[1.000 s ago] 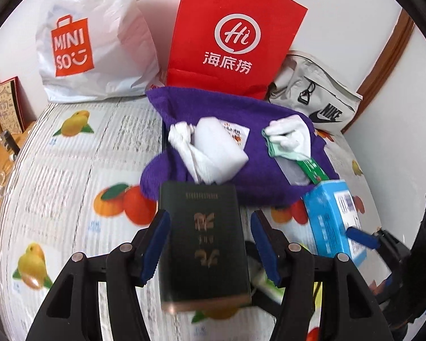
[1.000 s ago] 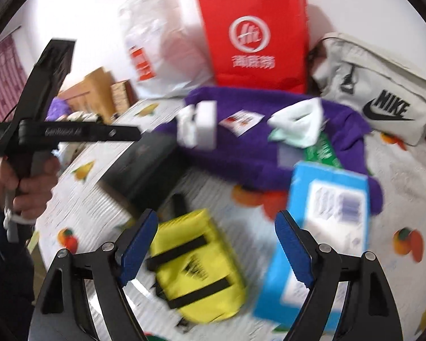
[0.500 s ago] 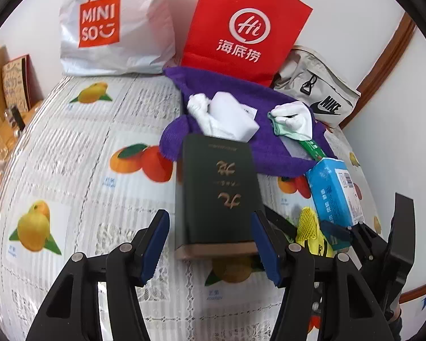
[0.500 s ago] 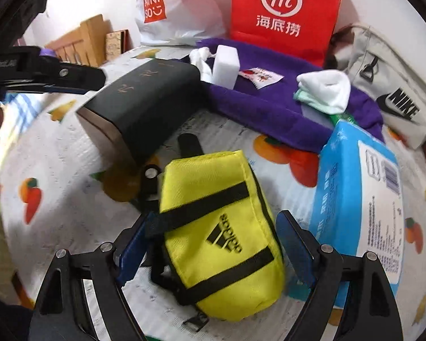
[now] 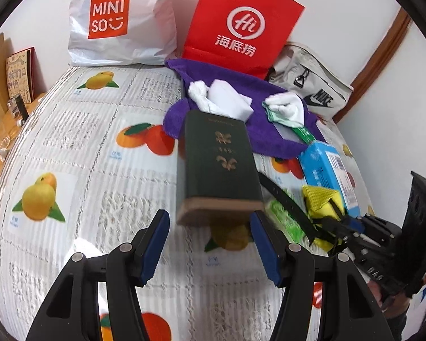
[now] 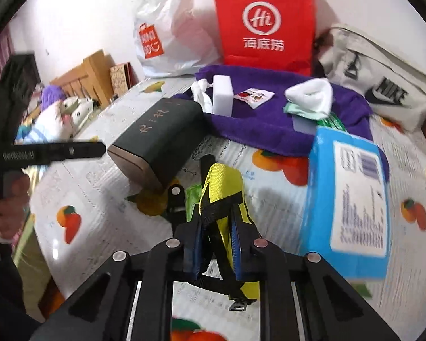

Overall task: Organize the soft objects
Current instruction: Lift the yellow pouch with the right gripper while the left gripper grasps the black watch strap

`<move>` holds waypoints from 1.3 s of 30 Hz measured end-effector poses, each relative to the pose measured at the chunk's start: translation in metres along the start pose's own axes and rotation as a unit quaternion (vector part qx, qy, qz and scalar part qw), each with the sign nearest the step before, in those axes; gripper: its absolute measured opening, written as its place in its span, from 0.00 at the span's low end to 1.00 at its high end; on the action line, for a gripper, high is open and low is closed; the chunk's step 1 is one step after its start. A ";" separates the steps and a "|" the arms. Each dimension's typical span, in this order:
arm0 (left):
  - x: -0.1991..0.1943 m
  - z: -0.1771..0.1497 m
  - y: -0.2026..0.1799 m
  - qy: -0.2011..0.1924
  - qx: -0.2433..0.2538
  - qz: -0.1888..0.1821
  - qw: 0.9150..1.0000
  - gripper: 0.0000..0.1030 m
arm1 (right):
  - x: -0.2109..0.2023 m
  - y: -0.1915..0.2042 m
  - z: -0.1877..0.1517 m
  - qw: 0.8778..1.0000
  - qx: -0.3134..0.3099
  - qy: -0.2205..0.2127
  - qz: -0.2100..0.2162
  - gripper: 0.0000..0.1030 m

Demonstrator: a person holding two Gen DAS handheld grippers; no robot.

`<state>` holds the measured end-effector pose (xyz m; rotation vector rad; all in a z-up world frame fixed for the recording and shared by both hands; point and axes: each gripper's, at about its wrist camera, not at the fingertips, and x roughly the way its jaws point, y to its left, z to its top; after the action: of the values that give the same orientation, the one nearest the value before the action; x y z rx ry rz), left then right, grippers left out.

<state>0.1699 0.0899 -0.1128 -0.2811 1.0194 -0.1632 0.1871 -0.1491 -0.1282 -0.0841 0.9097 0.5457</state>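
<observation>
My right gripper (image 6: 216, 241) is shut on a yellow Adidas pouch (image 6: 223, 196) with black straps, squeezed between the blue pads and held just above the fruit-print tablecloth (image 6: 99, 199). The pouch also shows in the left wrist view (image 5: 322, 201), with the right gripper (image 5: 352, 227) on it. My left gripper (image 5: 210, 244) is open and empty, just behind a dark green box (image 5: 220, 167) that lies on the cloth. A purple towel (image 6: 269, 125) behind holds white socks (image 6: 312, 96), a white sponge block (image 6: 223, 95) and a small sachet (image 6: 254, 96).
A blue tissue pack (image 6: 352, 196) lies right of the pouch. A red paper bag (image 6: 265, 22), a white Miniso bag (image 6: 167, 34) and a grey Nike bag (image 6: 383, 85) stand along the back wall. A wooden headboard (image 6: 82, 76) and plush toys are at the left.
My right gripper has closed on the yellow pouch and lifted it on edge. My left gripper has drawn back from the green box, which stays on the cloth.
</observation>
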 end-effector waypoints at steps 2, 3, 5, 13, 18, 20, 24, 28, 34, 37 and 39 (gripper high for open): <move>0.000 -0.008 -0.006 0.006 0.006 0.002 1.000 0.56 | -0.013 -0.004 -0.006 1.000 0.019 -0.008 0.007 0.16; 0.002 -0.012 -0.009 0.010 0.009 0.005 1.000 0.56 | -0.019 -0.005 -0.010 1.000 0.025 -0.011 0.007 0.14; 0.006 -0.020 -0.017 0.019 0.016 0.005 1.000 0.56 | -0.031 -0.009 -0.018 0.999 0.042 -0.014 0.016 0.14; 0.043 -0.047 -0.056 0.054 0.040 0.033 0.997 0.56 | -0.057 -0.018 -0.056 0.999 0.042 0.009 -0.008 0.14; 0.061 -0.048 -0.075 0.061 0.044 0.049 0.996 0.56 | -0.064 -0.048 -0.079 0.997 0.071 0.019 -0.028 0.14; 0.068 -0.046 -0.081 0.058 0.042 0.057 0.996 0.56 | -0.061 -0.056 -0.085 0.996 0.083 0.021 -0.025 0.14; 0.081 -0.039 -0.090 0.052 0.043 0.090 0.994 0.57 | -0.047 -0.060 -0.091 0.995 0.093 0.020 -0.011 0.15; 0.091 -0.036 -0.101 0.053 0.051 0.117 0.990 0.66 | -0.034 -0.063 -0.092 0.994 0.107 0.009 0.010 0.16; 0.101 -0.037 -0.113 0.045 0.063 0.155 0.985 0.71 | -0.035 -0.066 -0.097 0.995 0.094 -0.010 0.023 0.11; 0.095 -0.042 -0.110 0.042 0.068 0.159 0.984 0.71 | -0.038 -0.071 -0.101 0.995 0.098 -0.013 0.020 0.11; 0.086 -0.048 -0.101 0.044 0.062 0.165 0.983 0.71 | -0.041 -0.075 -0.104 0.994 0.103 -0.015 0.014 0.11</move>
<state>0.1725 -0.0364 -0.1759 0.0112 1.1229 0.0615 0.1277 -0.2618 -0.1729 0.1231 0.9351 0.4755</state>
